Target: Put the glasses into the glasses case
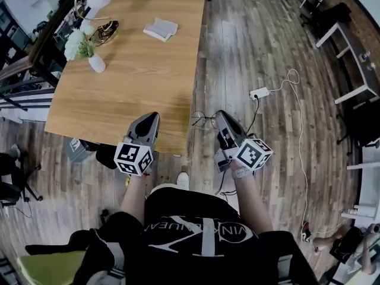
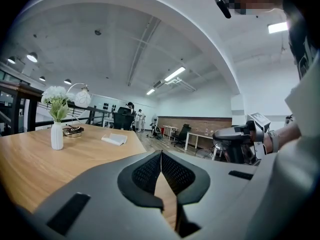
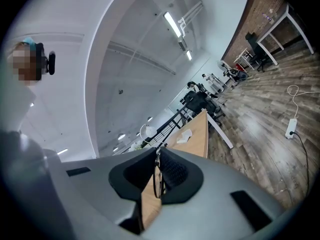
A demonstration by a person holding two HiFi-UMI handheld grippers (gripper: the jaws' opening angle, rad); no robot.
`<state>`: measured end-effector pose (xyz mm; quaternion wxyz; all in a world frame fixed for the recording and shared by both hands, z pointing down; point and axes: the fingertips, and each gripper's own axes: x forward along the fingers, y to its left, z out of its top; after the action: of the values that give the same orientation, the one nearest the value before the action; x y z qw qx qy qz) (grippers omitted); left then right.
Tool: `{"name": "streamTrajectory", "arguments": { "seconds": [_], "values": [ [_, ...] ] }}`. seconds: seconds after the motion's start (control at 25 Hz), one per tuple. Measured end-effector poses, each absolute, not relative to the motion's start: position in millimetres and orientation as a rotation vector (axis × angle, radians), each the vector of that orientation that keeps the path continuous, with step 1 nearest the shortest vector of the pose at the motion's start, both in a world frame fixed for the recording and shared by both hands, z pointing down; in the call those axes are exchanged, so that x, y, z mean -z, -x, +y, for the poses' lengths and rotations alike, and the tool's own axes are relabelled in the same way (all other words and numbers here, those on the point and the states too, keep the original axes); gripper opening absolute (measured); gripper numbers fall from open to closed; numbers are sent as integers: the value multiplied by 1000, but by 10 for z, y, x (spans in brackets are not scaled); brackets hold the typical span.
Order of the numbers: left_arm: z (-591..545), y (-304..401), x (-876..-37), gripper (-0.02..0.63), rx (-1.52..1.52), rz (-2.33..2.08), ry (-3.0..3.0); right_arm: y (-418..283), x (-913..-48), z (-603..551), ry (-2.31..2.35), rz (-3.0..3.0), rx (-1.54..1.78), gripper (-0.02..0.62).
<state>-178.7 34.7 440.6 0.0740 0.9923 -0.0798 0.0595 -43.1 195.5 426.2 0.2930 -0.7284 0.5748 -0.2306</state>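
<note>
Thin wire-framed glasses [image 1: 203, 119] hang off the tip of my right gripper [image 1: 217, 116], beside the wooden table's [image 1: 136, 88] near right corner. In the right gripper view the jaws are shut on the glasses' frame [image 3: 159, 176]. My left gripper [image 1: 153, 116] is over the table's front edge, and its pads [image 2: 150, 171] meet with nothing between them. A white, open, case-like thing [image 1: 161, 28] lies at the far side of the table and also shows in the left gripper view [image 2: 114, 139]. Both grippers point roughly level towards the table.
A white vase of flowers [image 1: 90, 55] and a gold dish under a lamp [image 1: 105, 32] stand at the table's far left. On the plank floor to the right lie a white power strip [image 1: 259, 92] and its cable. White desks [image 1: 350, 52] line the right wall.
</note>
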Motion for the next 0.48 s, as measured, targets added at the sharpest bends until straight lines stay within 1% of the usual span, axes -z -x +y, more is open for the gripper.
{"name": "streamTrajectory", "arguments": {
  "seconds": [0.48],
  "values": [
    [129, 1385, -4558, 18, -214, -265, -2953, 2, -4401, 1697, 1931, 1555, 649, 40]
  ]
}}
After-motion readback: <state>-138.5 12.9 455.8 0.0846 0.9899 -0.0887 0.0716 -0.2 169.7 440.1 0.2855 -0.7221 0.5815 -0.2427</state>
